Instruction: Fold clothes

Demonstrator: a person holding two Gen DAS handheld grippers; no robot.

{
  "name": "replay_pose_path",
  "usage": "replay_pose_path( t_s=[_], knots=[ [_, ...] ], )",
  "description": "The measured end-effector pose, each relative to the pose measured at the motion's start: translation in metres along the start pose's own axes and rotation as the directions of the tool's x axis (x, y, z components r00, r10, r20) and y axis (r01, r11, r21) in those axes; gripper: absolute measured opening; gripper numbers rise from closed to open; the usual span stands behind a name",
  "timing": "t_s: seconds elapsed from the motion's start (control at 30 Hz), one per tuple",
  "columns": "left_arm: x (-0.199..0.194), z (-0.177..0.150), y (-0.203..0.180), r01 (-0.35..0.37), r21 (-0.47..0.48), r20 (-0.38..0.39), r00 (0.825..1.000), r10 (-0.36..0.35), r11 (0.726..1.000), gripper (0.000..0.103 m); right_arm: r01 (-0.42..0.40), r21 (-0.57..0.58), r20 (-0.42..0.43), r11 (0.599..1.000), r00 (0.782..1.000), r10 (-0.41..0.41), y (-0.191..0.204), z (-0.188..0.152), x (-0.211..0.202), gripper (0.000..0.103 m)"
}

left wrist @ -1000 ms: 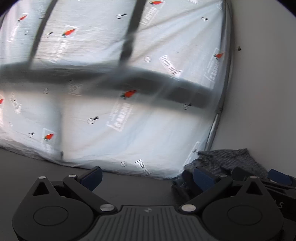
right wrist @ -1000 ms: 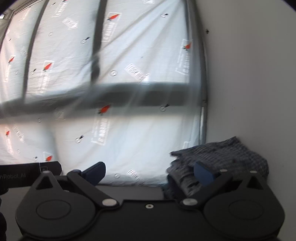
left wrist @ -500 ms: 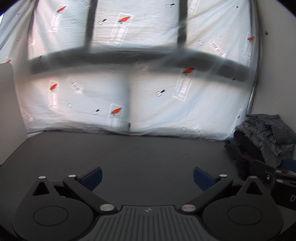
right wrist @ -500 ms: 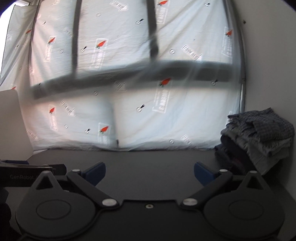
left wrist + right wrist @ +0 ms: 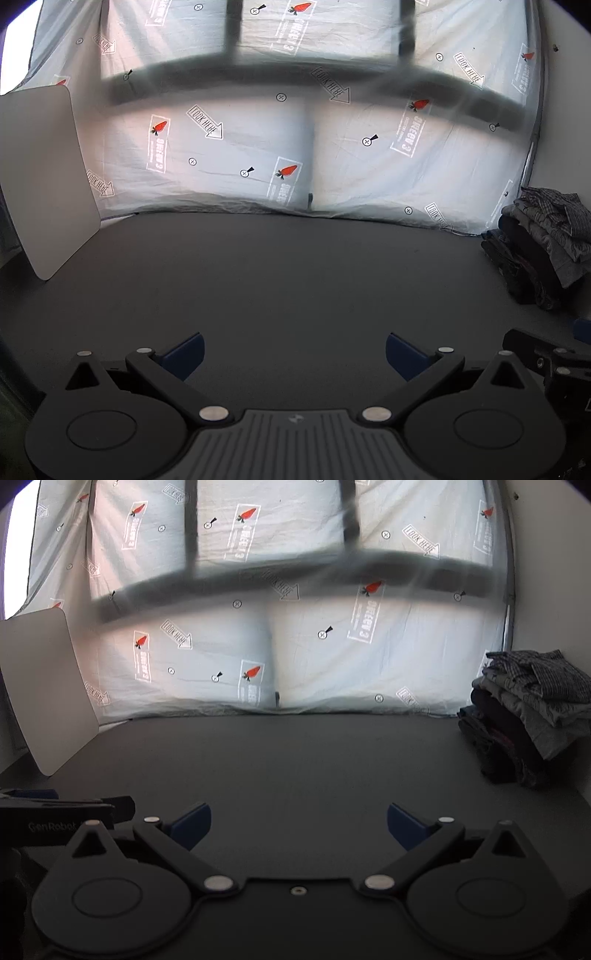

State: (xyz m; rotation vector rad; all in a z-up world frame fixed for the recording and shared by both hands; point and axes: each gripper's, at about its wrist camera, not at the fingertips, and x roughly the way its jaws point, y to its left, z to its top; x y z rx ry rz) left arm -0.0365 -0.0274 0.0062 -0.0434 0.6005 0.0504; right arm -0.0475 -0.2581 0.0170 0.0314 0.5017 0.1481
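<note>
**Both tongs empty above the dark table, folded pile off to the right**

My left gripper hangs over the flat dark grey table with its blue-tipped fingers spread wide apart and nothing between them. My right gripper is the same: its fingers are parted and grip nothing.

The stack of folded clothes, dark garments at the bottom, grey ones above and a blue checked shirt on top, sits at the table's far right corner, against the plain white wall. It is well apart from both grippers and neither touches it.

Behind the table's far edge hangs a thin white printed sheet with red carrot marks and arrows. At the table's left edge, a rounded white board leans tilted.
</note>
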Motion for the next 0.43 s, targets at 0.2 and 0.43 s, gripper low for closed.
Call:
replay_pose_path(
  t_s=[0.2, 0.43],
  knots=[
    [-0.01, -0.01, 0.004, 0.005, 0.001, -0.019, 1.0, -0.005, 1.0, 0.103, 0.006, 0.015, -0.043, 1.0, 0.999, -0.005, 0.005, -0.012, -0.007, 0.103],
    [-0.011, -0.015, 0.003, 0.011, 0.006, -0.032, 0.999, -0.011, 1.0, 0.103, 0.009, 0.012, -0.056, 1.0, 0.998, -0.008, 0.004, -0.017, -0.008, 0.103]
  ],
)
